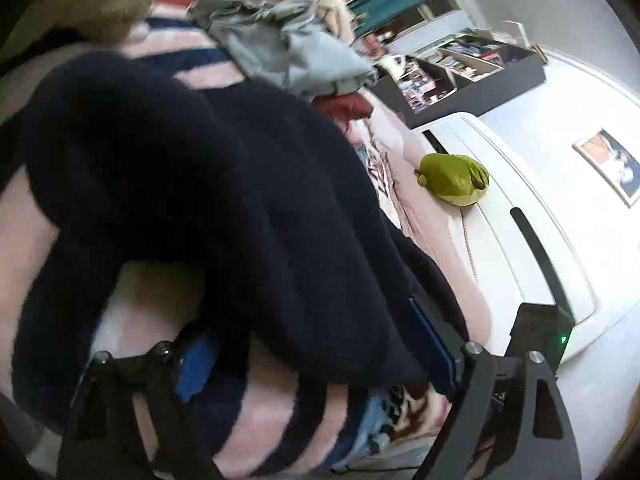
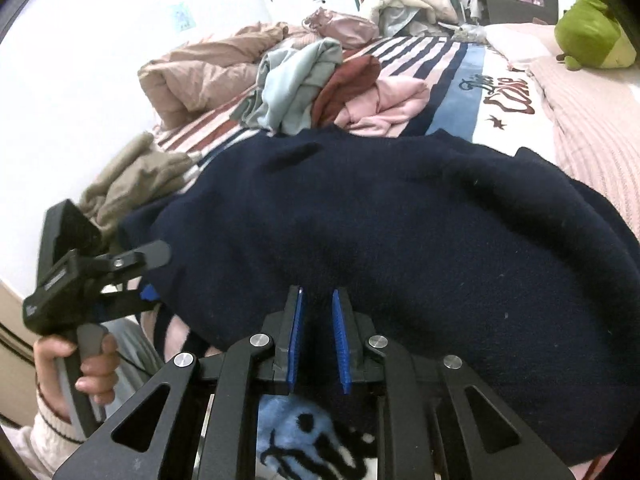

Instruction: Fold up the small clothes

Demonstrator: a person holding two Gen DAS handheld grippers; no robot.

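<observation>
A dark navy knit garment [image 2: 400, 220] lies spread over the striped bed blanket [image 2: 420, 60]. It also fills the left wrist view [image 1: 200, 180], draped over my fingers. My right gripper [image 2: 318, 296] sits at the garment's near edge, its blue pads a narrow gap apart with navy cloth between them. My left gripper [image 1: 312, 344] has its blue pads wide apart under the garment's left edge. It shows in the right wrist view [image 2: 148, 280] at the left, held by a hand.
A pile of clothes, grey-green [image 2: 296, 80], maroon [image 2: 352, 80] and pink [image 2: 384, 108], lies beyond the navy garment. A tan garment [image 2: 136, 176] lies at the left. A brown duvet [image 2: 208, 68] and a green plush toy [image 2: 592, 36] sit farther back.
</observation>
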